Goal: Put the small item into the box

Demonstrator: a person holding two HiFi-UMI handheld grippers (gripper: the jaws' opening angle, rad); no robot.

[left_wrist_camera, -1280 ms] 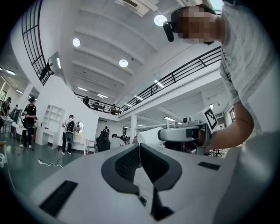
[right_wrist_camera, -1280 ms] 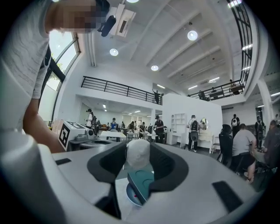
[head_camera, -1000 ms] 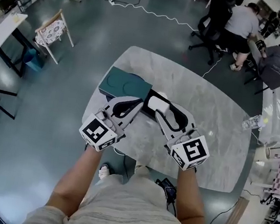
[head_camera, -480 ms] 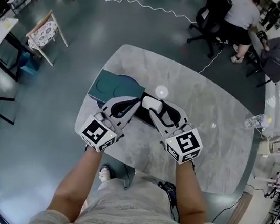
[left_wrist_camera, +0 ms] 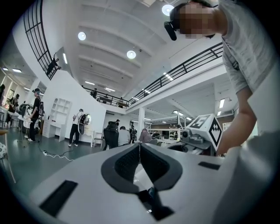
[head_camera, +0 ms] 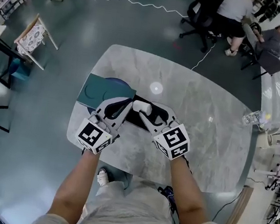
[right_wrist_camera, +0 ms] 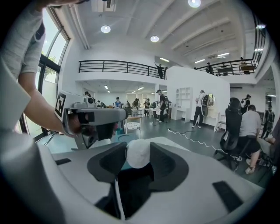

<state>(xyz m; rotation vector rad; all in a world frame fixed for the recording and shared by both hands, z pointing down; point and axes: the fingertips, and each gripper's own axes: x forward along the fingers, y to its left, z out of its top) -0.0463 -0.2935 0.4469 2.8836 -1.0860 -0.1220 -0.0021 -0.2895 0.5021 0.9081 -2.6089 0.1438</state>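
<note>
The small item [head_camera: 141, 105] is a white rounded piece, held over the open box. My right gripper [head_camera: 143, 109] is shut on it. In the right gripper view the white item [right_wrist_camera: 138, 154] fills the gap between the two dark pads, with the box's black inside [right_wrist_camera: 131, 186] just below. The box [head_camera: 131, 118] is black inside and lies on the marble table [head_camera: 213, 145], and its teal lid [head_camera: 99, 92] lies to its left. My left gripper [head_camera: 126, 102] hangs beside the right one over the box's left part. Its jaws meet at the tips [left_wrist_camera: 139, 146] and hold nothing.
A clear plastic bottle [head_camera: 253, 119] lies at the table's right edge. Office chairs and seated people [head_camera: 231, 15] are beyond the table's far side. A wooden folding chair [head_camera: 33, 34] stands on the floor at the left. A white cable [head_camera: 139, 5] runs across the floor.
Both grippers have sunk toward the box and drawn closer to the person. The right one still holds the white item, and the left one stays shut.
</note>
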